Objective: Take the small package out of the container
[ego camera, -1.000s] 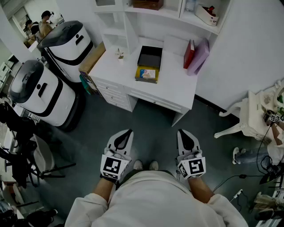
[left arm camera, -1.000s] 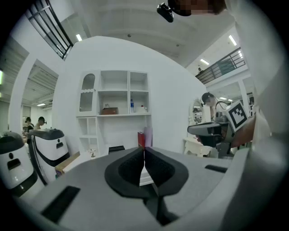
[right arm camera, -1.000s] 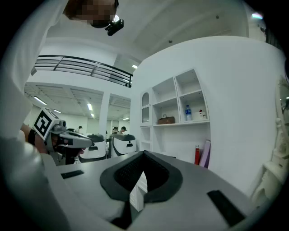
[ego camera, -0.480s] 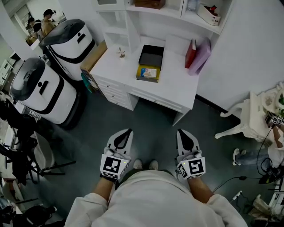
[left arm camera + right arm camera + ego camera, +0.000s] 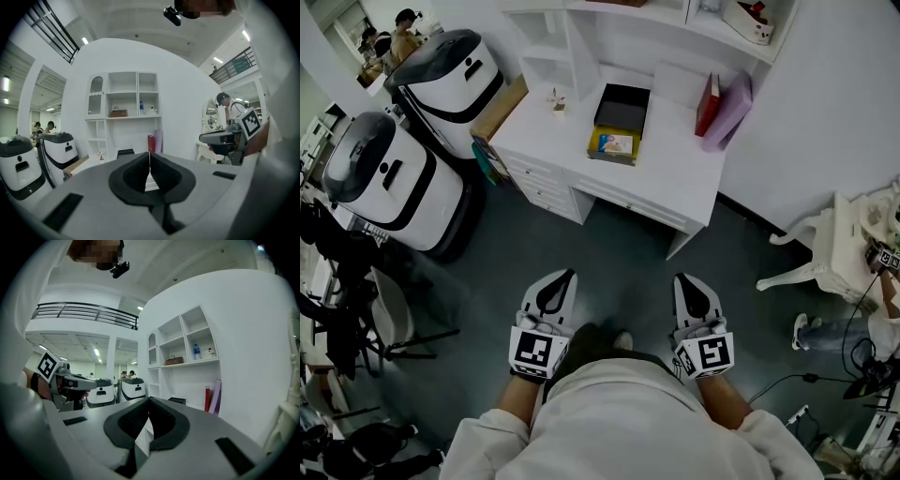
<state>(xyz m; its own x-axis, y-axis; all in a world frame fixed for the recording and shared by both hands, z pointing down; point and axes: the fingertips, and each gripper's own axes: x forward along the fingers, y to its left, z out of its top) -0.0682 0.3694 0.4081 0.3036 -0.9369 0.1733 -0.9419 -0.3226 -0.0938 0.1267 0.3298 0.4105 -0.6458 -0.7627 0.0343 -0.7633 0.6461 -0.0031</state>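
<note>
Left gripper (image 5: 566,277): my jaws are pressed together with nothing between them, low in front of my body.
Right gripper (image 5: 682,279): my jaws meet tip to tip, empty, level with the left gripper and apart from it.
Container: the black open rectangular box (image 5: 622,103) sits on the white desk (image 5: 675,187), well ahead of both grippers.
Small package: the flat yellow package with a pale printed top (image 5: 613,144) lies on the desk just on my side of the box, well apart from both grippers.
Red book (image 5: 707,103): stands upright ahead of my right gripper.
Two white-and-black rounded machines (image 5: 380,178): ahead and left of my left gripper.
</note>
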